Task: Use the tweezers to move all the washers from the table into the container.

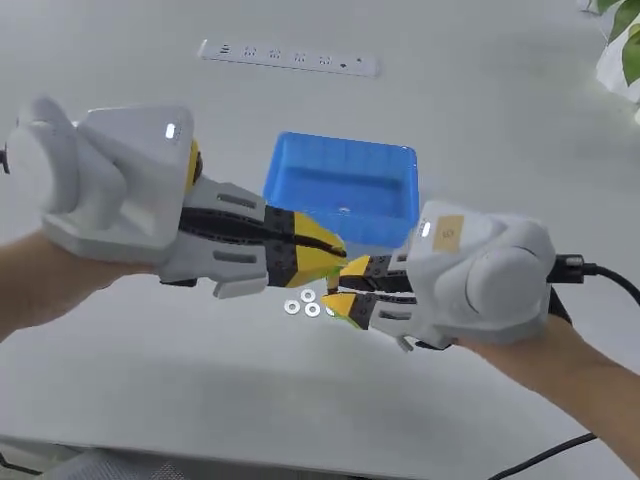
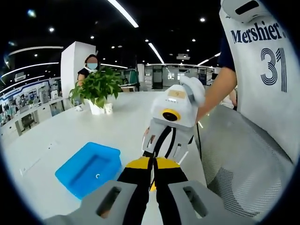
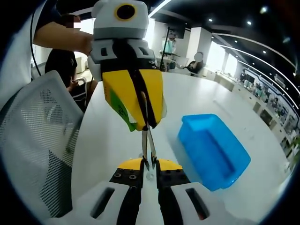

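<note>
While our left gripper (image 1: 332,252) clamps the slim metal tweezers (image 3: 144,136), the right gripper (image 3: 150,166) flanks their tips, grip unclear; we should steady both above the small silver washers (image 1: 303,303).

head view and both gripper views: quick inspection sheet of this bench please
surface: white table, matte.
job's things: blue container, a small ring inside; loose washers on the table before it; tweezers between the two grippers.
clutter: power strip beyond the container.
grippers: left gripper shut on the tweezers; right gripper, jaws flank their other end, grip unclear.
cables: black cable from the right gripper.
surroundings: potted plant, mesh chair, strip ceiling lights.
</note>
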{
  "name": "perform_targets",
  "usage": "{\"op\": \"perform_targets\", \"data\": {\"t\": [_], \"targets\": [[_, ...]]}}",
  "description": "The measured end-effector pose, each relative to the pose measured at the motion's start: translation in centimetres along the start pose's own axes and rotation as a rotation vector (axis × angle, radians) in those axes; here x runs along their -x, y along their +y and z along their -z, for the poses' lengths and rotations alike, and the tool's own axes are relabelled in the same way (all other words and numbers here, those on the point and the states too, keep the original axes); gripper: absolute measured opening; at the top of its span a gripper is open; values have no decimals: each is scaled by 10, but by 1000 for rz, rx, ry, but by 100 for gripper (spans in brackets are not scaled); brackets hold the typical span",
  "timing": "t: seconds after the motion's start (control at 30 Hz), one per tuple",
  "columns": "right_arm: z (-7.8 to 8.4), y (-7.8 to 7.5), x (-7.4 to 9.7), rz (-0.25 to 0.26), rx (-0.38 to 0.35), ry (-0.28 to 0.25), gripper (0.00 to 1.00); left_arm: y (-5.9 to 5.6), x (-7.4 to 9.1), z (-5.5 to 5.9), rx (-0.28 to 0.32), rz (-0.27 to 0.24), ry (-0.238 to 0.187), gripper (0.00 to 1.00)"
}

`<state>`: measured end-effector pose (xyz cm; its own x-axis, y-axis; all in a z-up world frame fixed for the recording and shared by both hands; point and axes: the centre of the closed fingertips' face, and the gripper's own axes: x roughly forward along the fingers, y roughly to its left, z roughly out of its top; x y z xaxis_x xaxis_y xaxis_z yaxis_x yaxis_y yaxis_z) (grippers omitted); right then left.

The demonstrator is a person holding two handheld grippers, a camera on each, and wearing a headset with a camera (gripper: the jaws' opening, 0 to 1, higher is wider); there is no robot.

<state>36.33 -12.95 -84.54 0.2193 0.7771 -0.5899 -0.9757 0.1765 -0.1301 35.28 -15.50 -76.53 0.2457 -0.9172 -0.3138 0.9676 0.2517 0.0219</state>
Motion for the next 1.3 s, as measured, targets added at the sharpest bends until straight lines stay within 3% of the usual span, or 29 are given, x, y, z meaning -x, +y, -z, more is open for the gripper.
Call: {"op": "perform_targets", "data": {"t": [0.27,0.57,1.3], "targets": [[10,2,-3,8,-14,18,12,1,-2,9,31,-9,-16,5],[18,2,-5,4,-39,26,12,2,-7,15,45,-11,-6,5],[20,1,-7,-9,-70,29,13,2,-10,13,46,-7,-2,5]]}}
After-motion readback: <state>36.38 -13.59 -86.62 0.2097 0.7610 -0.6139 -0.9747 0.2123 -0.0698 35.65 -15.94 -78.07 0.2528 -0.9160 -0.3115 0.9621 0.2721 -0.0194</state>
